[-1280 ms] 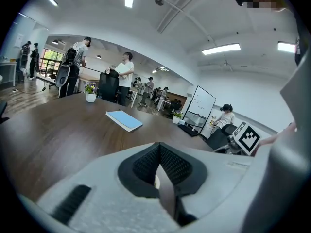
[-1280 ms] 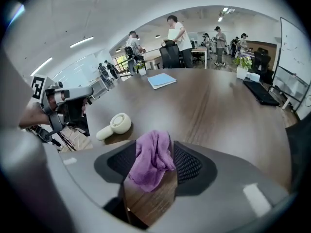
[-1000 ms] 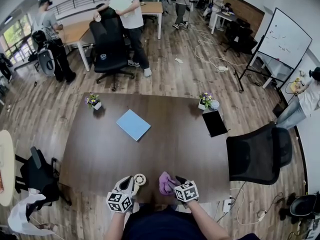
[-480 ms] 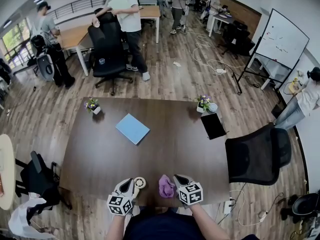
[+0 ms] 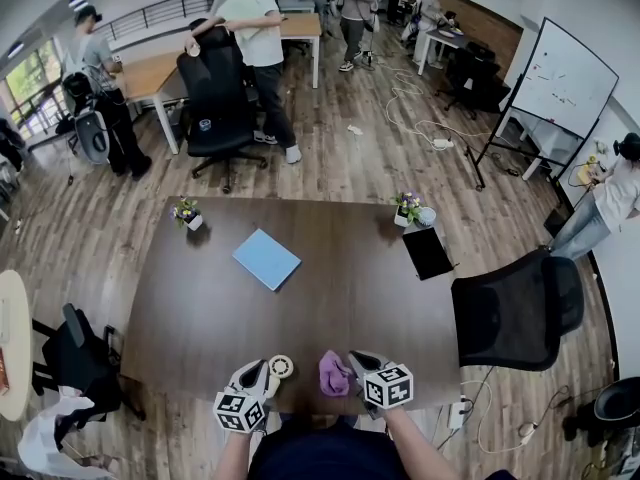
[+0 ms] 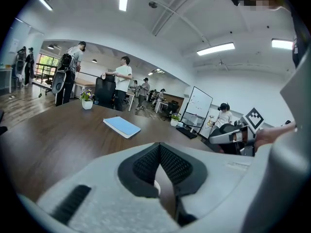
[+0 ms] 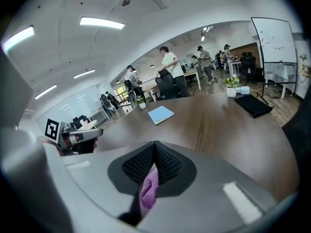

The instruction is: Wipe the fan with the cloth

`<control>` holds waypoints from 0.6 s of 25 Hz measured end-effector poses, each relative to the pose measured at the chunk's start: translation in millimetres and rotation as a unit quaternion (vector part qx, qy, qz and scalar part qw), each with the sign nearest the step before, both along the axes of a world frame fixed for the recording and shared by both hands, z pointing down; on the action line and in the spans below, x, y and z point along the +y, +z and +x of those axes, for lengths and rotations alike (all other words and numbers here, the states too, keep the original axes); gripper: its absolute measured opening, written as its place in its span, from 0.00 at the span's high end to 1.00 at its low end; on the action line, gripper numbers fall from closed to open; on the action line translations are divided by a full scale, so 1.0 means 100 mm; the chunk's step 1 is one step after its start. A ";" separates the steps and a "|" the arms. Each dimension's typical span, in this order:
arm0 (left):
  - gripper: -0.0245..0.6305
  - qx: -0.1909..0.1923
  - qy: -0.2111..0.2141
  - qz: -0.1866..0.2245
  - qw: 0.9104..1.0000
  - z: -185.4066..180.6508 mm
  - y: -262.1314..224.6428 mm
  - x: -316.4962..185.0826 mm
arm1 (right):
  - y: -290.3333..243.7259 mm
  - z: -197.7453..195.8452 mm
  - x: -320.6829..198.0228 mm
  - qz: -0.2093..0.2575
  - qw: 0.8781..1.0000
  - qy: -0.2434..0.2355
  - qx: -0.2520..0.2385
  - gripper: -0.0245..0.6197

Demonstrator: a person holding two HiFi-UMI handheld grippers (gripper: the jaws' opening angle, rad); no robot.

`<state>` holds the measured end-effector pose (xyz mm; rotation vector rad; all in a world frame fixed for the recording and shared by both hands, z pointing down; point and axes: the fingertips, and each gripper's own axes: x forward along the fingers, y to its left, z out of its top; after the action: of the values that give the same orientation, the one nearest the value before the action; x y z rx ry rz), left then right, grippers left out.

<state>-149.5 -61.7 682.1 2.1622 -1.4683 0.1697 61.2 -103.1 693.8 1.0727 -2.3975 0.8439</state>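
Observation:
At the table's near edge lies a small white round fan (image 5: pixel 281 365). My left gripper (image 5: pixel 265 372) is shut right beside it, and in the left gripper view (image 6: pixel 159 152) a white bit of the fan (image 6: pixel 154 188) shows between the closed jaws. Just to the right, my right gripper (image 5: pixel 352 362) is shut on a purple cloth (image 5: pixel 333 373), held slightly above the table. In the right gripper view (image 7: pixel 154 154) the cloth (image 7: pixel 148 193) hangs pinched between the black pads.
A blue notebook (image 5: pixel 266 259) lies mid-table and a black tablet (image 5: pixel 428 253) at the right edge. Two small flower pots (image 5: pixel 186 211) (image 5: pixel 408 206) stand at the far corners. A black office chair (image 5: pixel 515 313) stands right of the table. People stand beyond.
My right gripper closed on the purple cloth and lifted it a little off the table. The left gripper and the fan stayed where they were.

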 end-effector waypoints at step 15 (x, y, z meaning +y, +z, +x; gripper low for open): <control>0.97 0.002 0.004 -0.010 1.000 -0.09 0.02 0.04 | -0.10 -0.04 0.02 0.008 1.000 -0.006 -0.006 0.95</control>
<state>-158.4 -57.8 684.5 2.1517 -1.4513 0.1815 57.7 -100.7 684.2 1.0594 -2.4228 0.8320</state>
